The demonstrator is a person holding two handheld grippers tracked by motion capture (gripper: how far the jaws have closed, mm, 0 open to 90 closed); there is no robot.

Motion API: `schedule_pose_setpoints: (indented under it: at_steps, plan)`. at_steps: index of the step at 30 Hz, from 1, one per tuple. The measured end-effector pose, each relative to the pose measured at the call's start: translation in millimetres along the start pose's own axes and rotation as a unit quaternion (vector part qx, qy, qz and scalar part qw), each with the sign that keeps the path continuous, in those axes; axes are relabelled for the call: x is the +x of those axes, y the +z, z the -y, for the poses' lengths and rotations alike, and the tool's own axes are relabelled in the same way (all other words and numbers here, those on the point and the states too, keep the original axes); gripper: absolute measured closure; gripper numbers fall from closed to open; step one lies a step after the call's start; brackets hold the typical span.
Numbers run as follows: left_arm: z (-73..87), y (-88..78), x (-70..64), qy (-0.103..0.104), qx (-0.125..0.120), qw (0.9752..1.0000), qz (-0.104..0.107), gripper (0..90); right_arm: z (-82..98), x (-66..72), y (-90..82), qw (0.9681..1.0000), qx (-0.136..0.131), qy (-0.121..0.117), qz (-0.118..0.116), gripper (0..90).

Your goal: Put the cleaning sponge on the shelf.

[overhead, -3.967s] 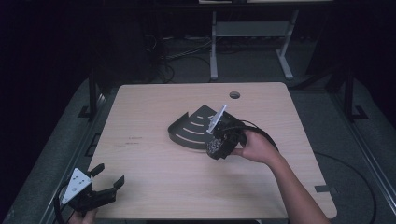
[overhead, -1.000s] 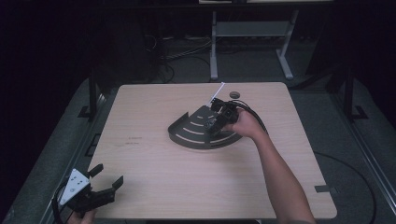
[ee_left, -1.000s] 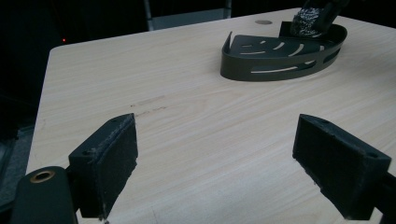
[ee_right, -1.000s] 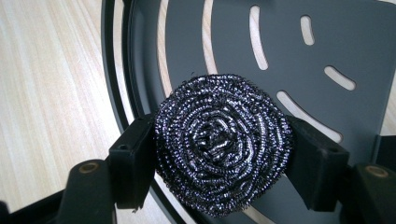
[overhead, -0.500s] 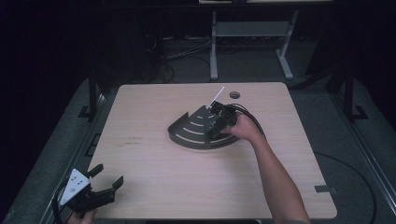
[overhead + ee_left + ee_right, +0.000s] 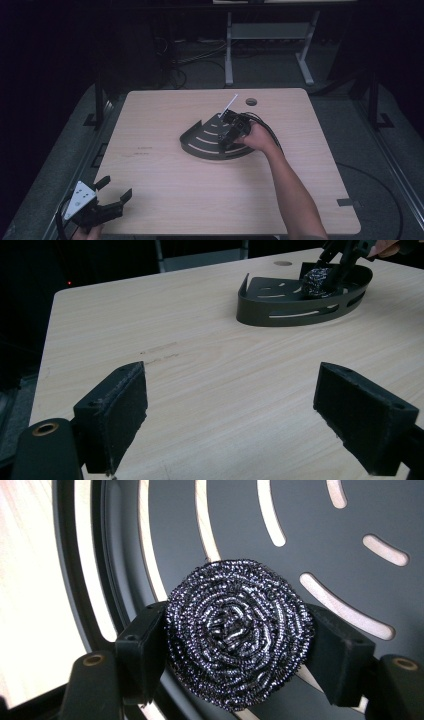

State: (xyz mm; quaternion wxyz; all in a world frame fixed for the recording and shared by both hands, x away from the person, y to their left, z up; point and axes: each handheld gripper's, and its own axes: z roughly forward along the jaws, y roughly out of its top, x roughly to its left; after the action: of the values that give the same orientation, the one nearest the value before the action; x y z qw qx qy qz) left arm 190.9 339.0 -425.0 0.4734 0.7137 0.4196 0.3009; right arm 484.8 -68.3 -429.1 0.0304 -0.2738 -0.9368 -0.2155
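Two grippers: both over the counter (image 6: 165, 190).
Right gripper (image 6: 235, 645): fingers just eased slightly, pads pressing the steel scourer (image 6: 239, 632).
Scourer location: inside the black slotted tray (image 6: 200, 142).
Left gripper (image 6: 245, 415): fingers wide apart, empty, near counter corner.

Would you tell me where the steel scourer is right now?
The steel scourer sits between the right gripper pads, inside the black slotted tray right of the table's middle.
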Motion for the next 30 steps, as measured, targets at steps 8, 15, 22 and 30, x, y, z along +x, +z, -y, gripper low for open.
schedule_pose_setpoints:
  at_steps: [8,15,22,30]
  plan:
    - [-0.1,-0.1,0.4,0.0,0.0,1.0,-0.001,13.3,1.1,-1.9,3.3,1.0,0.004,0.005,0.0,30.0]
    - [-0.7,0.5,0.0,0.001,0.0,1.0,-0.001,13.2,1.2,-2.3,3.6,1.0,0.003,0.005,-0.001,30.6]
    - [-1.0,1.4,-0.4,-0.001,-0.001,1.0,-0.001,13.2,2.3,-2.6,0.7,1.0,0.004,0.006,0.001,30.7]
    - [-1.1,3.8,-0.8,0.0,0.003,1.0,0.0,13.2,4.4,-5.4,-5.8,0.9999,-0.008,0.011,-0.002,26.1]
